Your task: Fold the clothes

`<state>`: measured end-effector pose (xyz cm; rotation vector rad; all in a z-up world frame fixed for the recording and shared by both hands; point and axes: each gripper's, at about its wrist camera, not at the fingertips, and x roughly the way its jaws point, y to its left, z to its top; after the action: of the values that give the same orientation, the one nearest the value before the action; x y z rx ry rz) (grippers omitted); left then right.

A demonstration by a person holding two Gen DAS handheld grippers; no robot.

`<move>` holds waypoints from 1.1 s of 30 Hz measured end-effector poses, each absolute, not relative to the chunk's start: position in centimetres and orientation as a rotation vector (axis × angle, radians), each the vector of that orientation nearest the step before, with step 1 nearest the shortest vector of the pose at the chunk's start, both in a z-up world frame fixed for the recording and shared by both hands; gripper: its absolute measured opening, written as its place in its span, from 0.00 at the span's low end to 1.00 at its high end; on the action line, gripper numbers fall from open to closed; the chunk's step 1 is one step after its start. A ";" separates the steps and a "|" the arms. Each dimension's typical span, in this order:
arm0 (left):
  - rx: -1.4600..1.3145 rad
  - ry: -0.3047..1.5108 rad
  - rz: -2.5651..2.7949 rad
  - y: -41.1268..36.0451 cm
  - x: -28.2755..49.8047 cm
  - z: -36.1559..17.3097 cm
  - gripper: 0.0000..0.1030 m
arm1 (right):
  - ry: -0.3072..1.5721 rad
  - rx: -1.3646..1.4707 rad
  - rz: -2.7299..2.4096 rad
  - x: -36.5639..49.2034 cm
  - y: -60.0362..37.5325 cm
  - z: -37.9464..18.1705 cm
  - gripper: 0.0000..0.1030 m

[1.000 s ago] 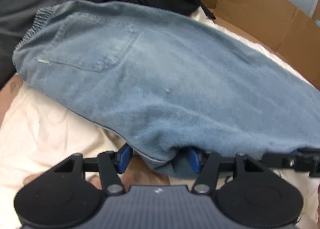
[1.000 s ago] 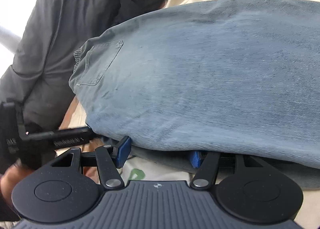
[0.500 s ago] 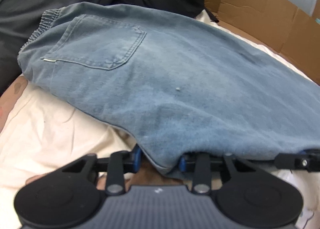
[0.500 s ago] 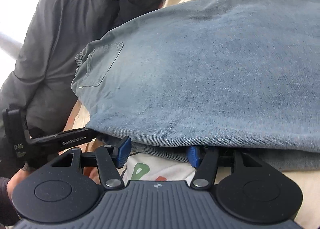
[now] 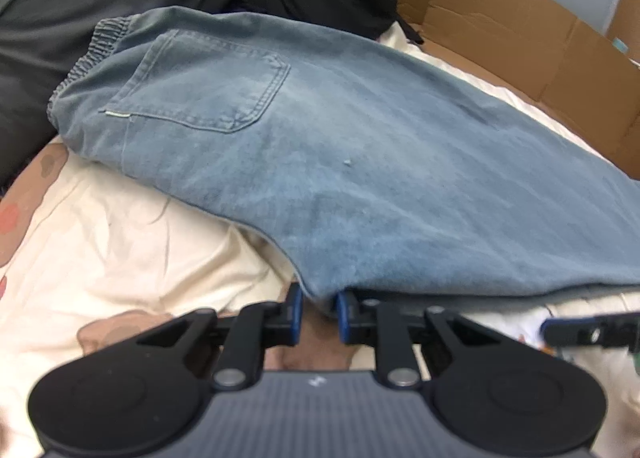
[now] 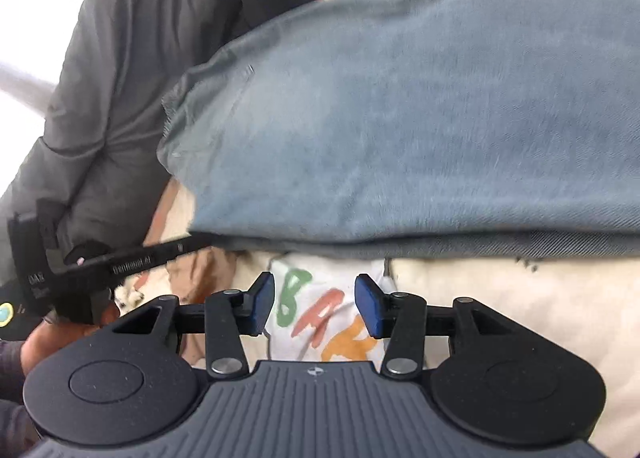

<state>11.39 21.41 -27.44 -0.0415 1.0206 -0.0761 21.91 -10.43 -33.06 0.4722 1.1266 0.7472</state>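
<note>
Left gripper [image 5: 318, 312] pinching jeans [image 5: 360, 178] hem, right gripper [image 6: 315, 304] part-open, closing, just short of hem

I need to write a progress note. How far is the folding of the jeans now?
Done: the jeans lie doubled, two layers along the near edge. In hand: the left gripper has just been closing on that edge; the right gripper, jaws closing, holds nothing. Left: further folds.
</note>
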 end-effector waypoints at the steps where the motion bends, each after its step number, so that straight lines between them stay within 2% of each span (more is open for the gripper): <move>1: -0.032 1.014 -0.078 21.5 11.1 -27.1 0.11 | 1.104 0.469 0.745 22.0 -10.8 -32.5 0.46; 8: -0.029 0.934 -0.094 21.5 11.5 -25.4 0.11 | 1.007 0.394 0.641 24.3 -12.1 -30.8 0.46; 11: -0.026 0.907 -0.104 20.8 13.5 -25.4 0.12 | 1.003 0.370 0.587 25.5 -12.5 -31.1 0.36; 13: -0.026 0.895 -0.123 20.2 14.9 -25.5 0.12 | 0.992 0.337 0.573 26.1 -12.7 -31.1 0.33; 21: 0.015 0.983 -0.151 19.1 17.7 -28.2 0.12 | 1.035 0.213 0.493 27.2 -13.2 -32.5 0.28; 24: 0.024 1.030 -0.143 19.4 17.1 -29.3 0.12 | 1.037 0.140 0.501 26.2 -13.1 -33.3 0.23; 33: 0.085 1.042 -0.166 19.6 15.9 -30.3 0.12 | 1.032 0.078 0.466 24.7 -12.3 -33.0 0.23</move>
<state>15.92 19.56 -30.29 0.0846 1.0420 -0.1658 24.68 -12.27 -32.97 0.0778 1.0316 0.4664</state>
